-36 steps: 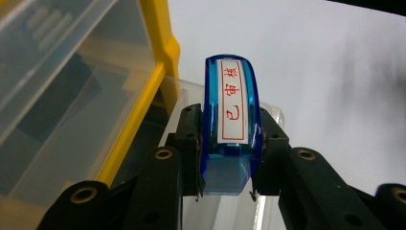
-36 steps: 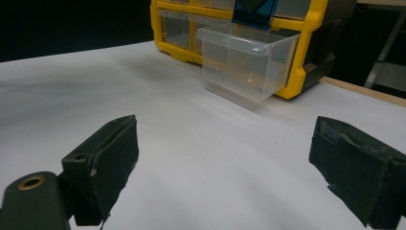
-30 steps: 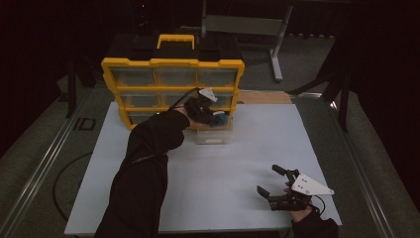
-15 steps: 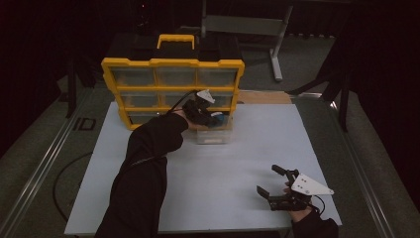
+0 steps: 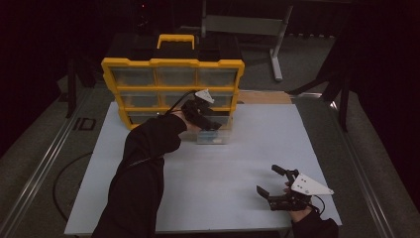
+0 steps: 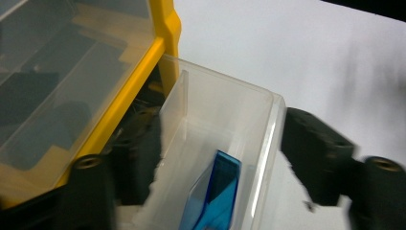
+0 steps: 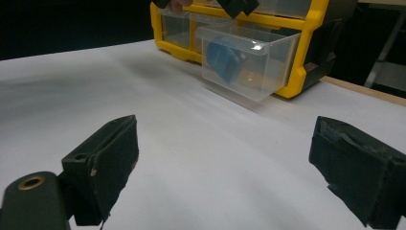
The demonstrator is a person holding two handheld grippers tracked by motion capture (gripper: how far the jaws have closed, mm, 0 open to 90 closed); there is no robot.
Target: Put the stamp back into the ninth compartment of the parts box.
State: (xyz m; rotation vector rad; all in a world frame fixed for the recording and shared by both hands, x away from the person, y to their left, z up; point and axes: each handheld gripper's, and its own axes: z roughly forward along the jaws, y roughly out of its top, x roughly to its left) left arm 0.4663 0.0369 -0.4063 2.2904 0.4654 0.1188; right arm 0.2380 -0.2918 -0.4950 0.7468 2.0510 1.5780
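White worktop (image 5: 208,183) under both my arms, big and mostly bare. Ahead of my left hand-held gripper (image 5: 210,120) sits the yellow organiser (image 5: 172,89) with clear drawers and a yellow carry handle on top, standing at the far edge of the worktop. One clear drawer (image 5: 214,135) from its bottom row is pulled out toward me and is straddled by my left hand-held gripper: in the left gripper view one jaw sits on the inner side of the drawer (image 6: 225,158), close against the yellow frame, and the other sits outside the drawer's right wall. The jaws are spread wide around it; I cannot tell whether the pads actually press the walls, so grip on the drawer is unconfirmed. Inside the drawer, just in front of my left jaws, lies a blue translucent piece (image 6: 213,196), tilted against the floor of the bin. A clear divider stands upright in the drawer just beyond it. My right hand-held gripper (image 5: 274,187) is well apart from all that, low over the near right part of the worktop, jaws wide and empty, nothing between them but bare white surface. From its camera the drawer (image 7: 246,60) and the blue piece (image 7: 222,57) sit far ahead, slightly right of centre.
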